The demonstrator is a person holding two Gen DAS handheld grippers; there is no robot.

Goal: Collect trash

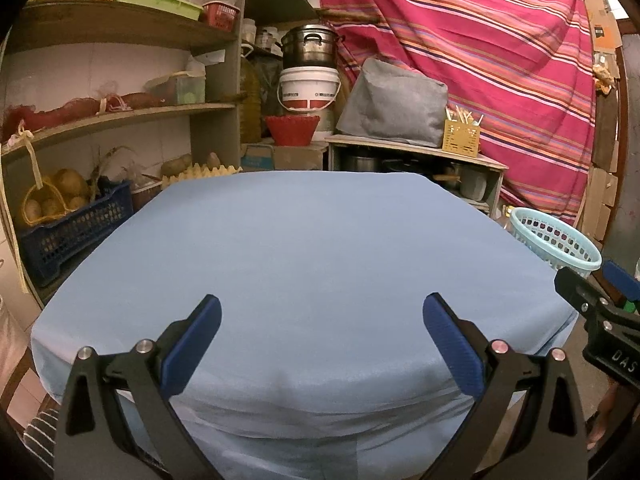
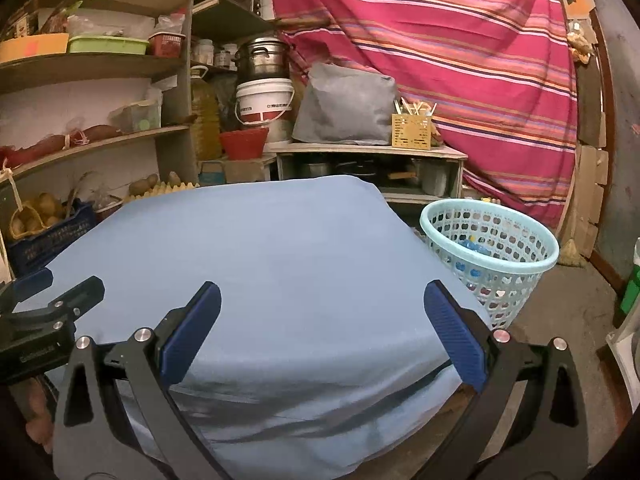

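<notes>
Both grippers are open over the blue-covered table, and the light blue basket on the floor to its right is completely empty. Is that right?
Not quite. The basket is not empty: the right wrist view shows blue and yellowish items at its bottom. The rest holds: the left gripper and right gripper are both open over the blue-covered table, and the basket stands on the floor to its right.

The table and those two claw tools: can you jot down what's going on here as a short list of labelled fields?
Table: covered by a blue cloth, no trash visible on top
Left gripper: open, holding nothing, over the near edge
Right gripper: open, holding nothing
Basket: pale blue, on the floor right of the table, some items inside
Background: shelves with food; striped curtain
</notes>
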